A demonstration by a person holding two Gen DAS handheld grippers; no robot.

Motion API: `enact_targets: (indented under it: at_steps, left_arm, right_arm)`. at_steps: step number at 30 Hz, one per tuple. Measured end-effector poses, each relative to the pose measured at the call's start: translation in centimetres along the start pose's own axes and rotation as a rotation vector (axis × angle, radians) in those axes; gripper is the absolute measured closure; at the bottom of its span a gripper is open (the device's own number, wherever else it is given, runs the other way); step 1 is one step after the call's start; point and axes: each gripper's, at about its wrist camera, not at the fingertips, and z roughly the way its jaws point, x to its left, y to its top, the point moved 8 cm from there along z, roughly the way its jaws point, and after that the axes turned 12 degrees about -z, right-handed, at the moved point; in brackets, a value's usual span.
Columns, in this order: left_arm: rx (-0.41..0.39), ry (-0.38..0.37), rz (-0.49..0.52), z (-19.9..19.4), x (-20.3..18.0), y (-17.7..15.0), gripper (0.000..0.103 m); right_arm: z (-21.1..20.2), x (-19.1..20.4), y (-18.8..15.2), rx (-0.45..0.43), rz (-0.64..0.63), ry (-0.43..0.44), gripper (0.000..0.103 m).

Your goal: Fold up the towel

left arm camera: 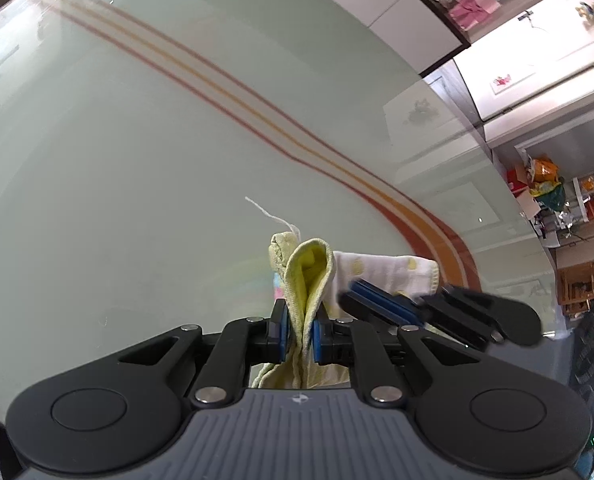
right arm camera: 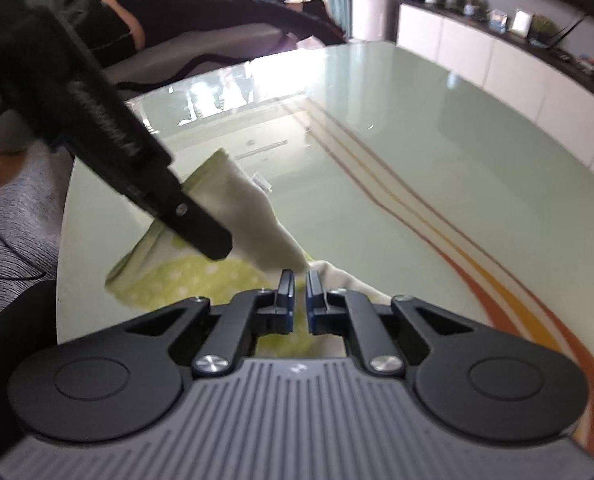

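Towel, part-gathered, fold not yet laid

Item: one towel [left arm camera: 309, 276], pale cream with a yellow-green dotted face and green edging. Location: near edge of the glass table [left arm camera: 137, 160], beside its orange and red stripes [left arm camera: 257, 108]. Part of it rests on the glass; part is raised.

Left gripper [left arm camera: 297, 334]: fingers clamped on a bunched, doubled-over edge of the towel, which stands up between the blue pads [left arm camera: 283, 332] in a narrow loop. A loose white thread [left arm camera: 269, 212] trails from the top of the bunch.

Right gripper [right arm camera: 300, 300]: fingers drawn nearly together, a slim gap visible between them. The wrist view shows towel cloth under and just past the tips, but whether any cloth is pinched there cannot be told (the frame is blurred). In the left view it sits just beside the raised cloth, on its right.

Progress, as judged: early to middle. One edge is secured and lifted; the cloth in the right view lies rumpled and slanted, with no flat, squared fold showing. Remaining: secure the second corner, carry the edge across, lay it flat and align.
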Motion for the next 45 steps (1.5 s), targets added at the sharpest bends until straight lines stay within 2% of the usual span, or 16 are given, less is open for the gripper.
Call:
enact_targets:
  at_steps: [6,9,13,18,21,23,28,36,42,45]
  left_arm:
    - [0.020,-0.004,0.004,0.4,0.7,0.2,0.090]
    - [0.031,-0.015,0.009,0.9,0.6,0.3,0.090]
    - [0.040,-0.027,0.016,1.5,0.4,0.3,0.090]
    - [0.044,-0.039,0.011,1.7,-0.3,0.2,0.090]
    - [0.047,-0.048,0.009,1.7,-0.7,0.2,0.090]
    - [0.049,-0.053,0.012,1.7,-1.1,0.1,0.090]
    - [0.049,-0.054,0.021,1.7,-2.1,-0.2,0.090]
    - [0.051,-0.070,0.037,1.8,-4.3,-0.5,0.090]
    - [0.063,-0.073,0.072,2.4,-6.6,-1.0,0.089]
    - [0.072,-0.071,0.095,3.0,-7.7,-1.4,0.089]
  right_arm:
    - [0.5,-0.4,0.4,-0.003,0.037,0.007,0.097]
    - [1.4,-0.1,0.3,0.031,0.024,0.007,0.097]
    - [1.9,-0.3,0.4,0.034,0.037,0.006,0.097]
    - [0.4,-1.1,0.1,0.003,0.058,-0.038,0.096]
    - [-3.1,-2.1,-0.8,-0.045,0.108,-0.061,0.096]
    - [-3.9,-2.2,-1.3,-0.050,0.120,-0.058,0.096]
    - [-6.3,0.3,-3.8,-0.025,0.077,-0.010,0.095]
    - [-3.5,2.8,-5.6,0.044,0.054,0.025,0.095]
    - [-7.1,1.3,-5.9,-0.036,0.113,-0.022,0.088]
    - [-9.5,-1.1,-7.5,-0.044,0.156,-0.111,0.087]
